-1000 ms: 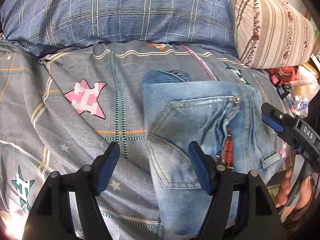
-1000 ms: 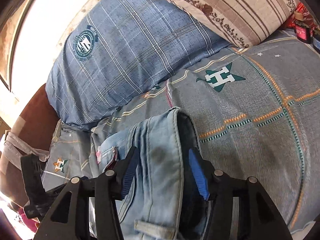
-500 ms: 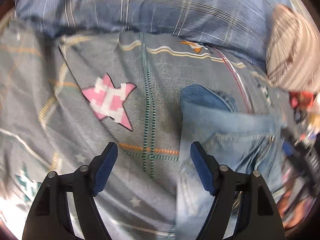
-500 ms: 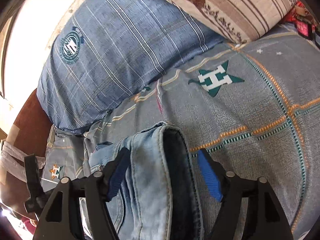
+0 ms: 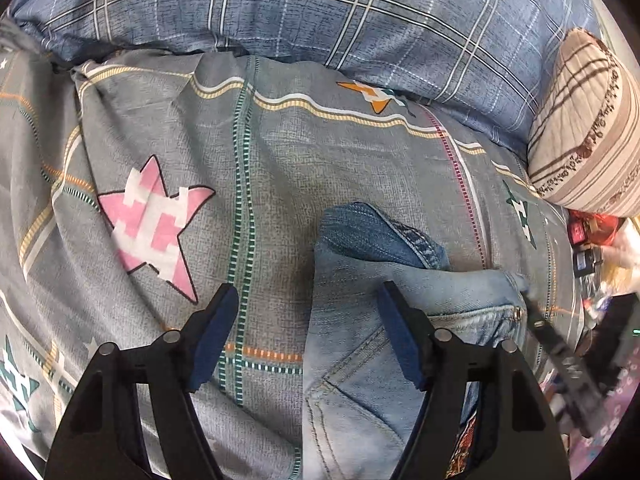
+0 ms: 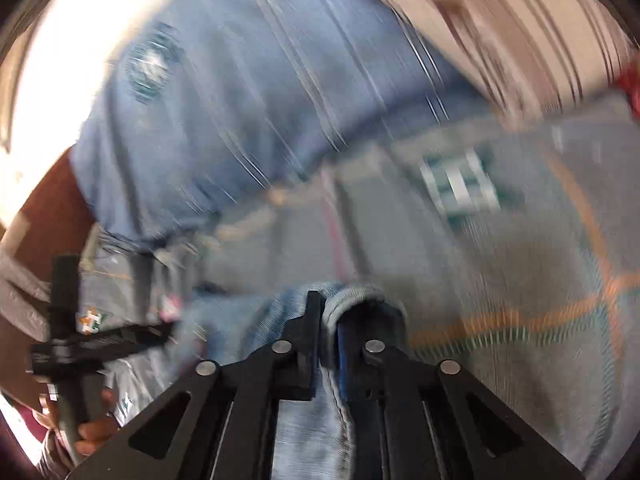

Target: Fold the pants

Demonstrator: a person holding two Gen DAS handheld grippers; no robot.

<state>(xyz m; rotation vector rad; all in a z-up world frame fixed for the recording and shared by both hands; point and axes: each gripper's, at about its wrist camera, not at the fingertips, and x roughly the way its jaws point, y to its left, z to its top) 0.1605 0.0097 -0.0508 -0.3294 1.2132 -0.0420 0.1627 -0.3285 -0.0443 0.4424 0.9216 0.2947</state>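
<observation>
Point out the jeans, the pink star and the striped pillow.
jeans (image 5: 360, 352), left wrist view, on the back pocket.
pink star (image 5: 154, 226), left wrist view, at its white-checked centre.
striped pillow (image 5: 588, 128), left wrist view, on its rounded end.

We see right gripper (image 6: 329, 322) pinched on the jeans (image 6: 304, 420) fold edge; bedsheet (image 6: 500, 280) behind, heavily blurred, probably mid-motion.

both wrist views low, close over bed (image 5: 320, 152), sharing jeans (image 5: 400, 320), plaid pillow (image 5: 320, 12)
</observation>
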